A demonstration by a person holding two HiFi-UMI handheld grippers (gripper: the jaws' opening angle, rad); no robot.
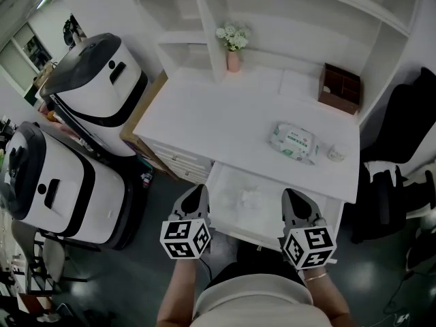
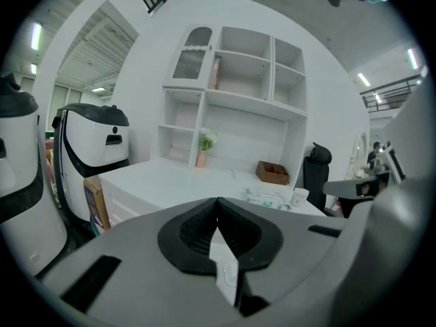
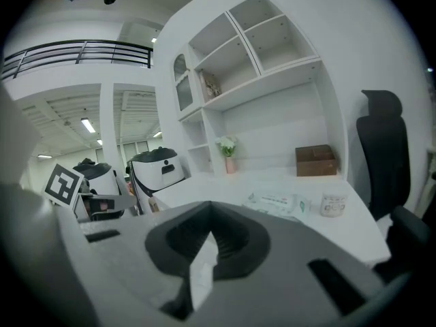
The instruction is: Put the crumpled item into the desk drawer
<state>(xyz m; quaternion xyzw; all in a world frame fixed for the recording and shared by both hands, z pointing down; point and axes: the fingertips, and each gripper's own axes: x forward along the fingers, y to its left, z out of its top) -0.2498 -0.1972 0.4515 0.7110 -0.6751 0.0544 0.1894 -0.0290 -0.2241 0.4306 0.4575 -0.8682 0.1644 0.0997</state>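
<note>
The desk drawer (image 1: 272, 197) stands pulled out under the white desk's (image 1: 204, 107) front edge. A crumpled white item (image 1: 246, 196) lies inside it, left of the middle. My left gripper (image 1: 197, 192) hovers over the drawer's left front corner, shut and holding nothing. My right gripper (image 1: 293, 196) hangs over the drawer's right part, also shut and empty. In the left gripper view the black pads (image 2: 194, 229) of the left gripper (image 2: 217, 203) meet at their tips. The right gripper view shows the right gripper (image 3: 208, 210) closed the same way.
On the desk lie a wet-wipes pack (image 1: 294, 142), a small cup (image 1: 335, 153), a brown box (image 1: 340, 87) and a flower vase (image 1: 234, 50). Two big white machines (image 1: 99, 87) (image 1: 58, 182) stand to the left. A black chair (image 1: 398, 176) is at the right.
</note>
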